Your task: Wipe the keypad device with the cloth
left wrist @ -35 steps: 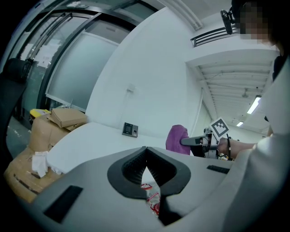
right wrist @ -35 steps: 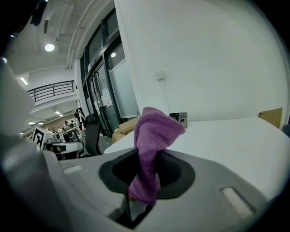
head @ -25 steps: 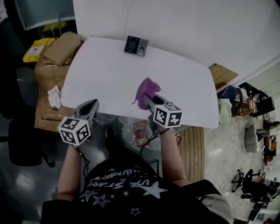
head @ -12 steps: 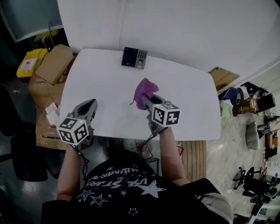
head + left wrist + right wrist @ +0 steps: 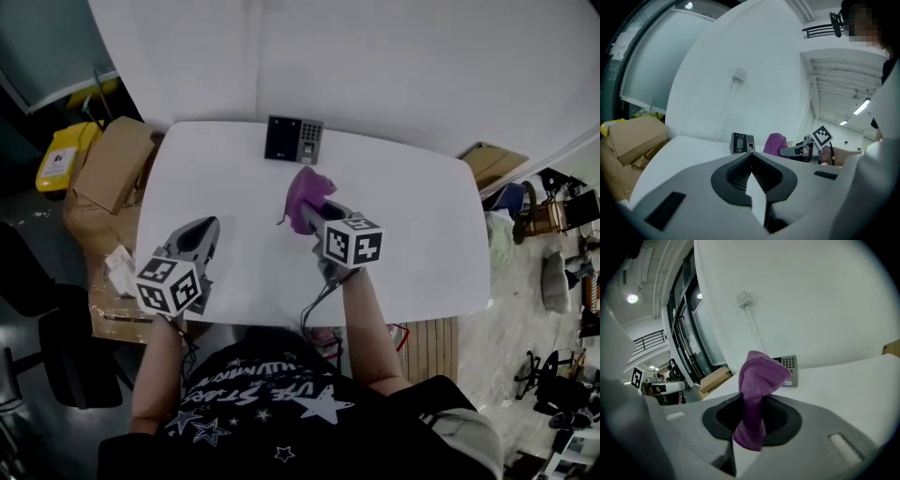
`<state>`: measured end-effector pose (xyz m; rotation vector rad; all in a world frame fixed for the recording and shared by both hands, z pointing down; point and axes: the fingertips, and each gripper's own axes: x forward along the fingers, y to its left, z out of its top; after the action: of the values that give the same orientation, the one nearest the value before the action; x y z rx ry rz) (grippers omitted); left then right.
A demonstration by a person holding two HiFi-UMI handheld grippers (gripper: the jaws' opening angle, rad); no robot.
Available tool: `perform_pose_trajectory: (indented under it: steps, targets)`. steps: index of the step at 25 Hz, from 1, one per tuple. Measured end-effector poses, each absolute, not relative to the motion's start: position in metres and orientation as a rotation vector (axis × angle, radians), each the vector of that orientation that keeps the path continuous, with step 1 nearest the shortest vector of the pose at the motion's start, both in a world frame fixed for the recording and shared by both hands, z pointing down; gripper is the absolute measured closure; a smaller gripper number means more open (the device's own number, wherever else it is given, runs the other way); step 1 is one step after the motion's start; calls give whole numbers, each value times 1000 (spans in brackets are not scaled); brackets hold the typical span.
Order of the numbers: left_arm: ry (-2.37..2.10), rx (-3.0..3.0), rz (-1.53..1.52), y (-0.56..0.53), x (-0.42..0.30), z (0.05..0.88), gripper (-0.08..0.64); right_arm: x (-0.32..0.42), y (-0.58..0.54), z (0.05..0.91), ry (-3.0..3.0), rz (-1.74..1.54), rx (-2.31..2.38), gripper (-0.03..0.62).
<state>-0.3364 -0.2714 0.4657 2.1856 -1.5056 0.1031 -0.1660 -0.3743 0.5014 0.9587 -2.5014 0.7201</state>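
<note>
Keypad device (image 5: 294, 140) stands propped at the far edge of the white table (image 5: 422, 216), close to the wall, its dark screen to the left and its grey button pad to the right. Short of it, with a strip of bare table between, the right claw (image 5: 312, 214) is clamped on a purple cloth (image 5: 307, 190), which bunches up past the fingertips and points towards the device (in the right gripper view the wad covers the device's left part, so only the buttons show). One loose end of the cloth hangs down between the jaws. The left claw (image 5: 202, 228) sits over the near left part of the table, well apart from both cloth and device, its jaws pressed together with nothing between them. A cardboard box (image 5: 112, 164) lies beyond the table's left edge, on the floor side.
</note>
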Motion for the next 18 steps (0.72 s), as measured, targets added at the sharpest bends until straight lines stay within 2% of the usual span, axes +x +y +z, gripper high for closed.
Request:
perform_pose_trajectory:
  steps: [18]
  targets:
    - [-1493, 2181, 100, -340, -378, 473, 554, -194, -428, 507, -2451, 637, 911, 497]
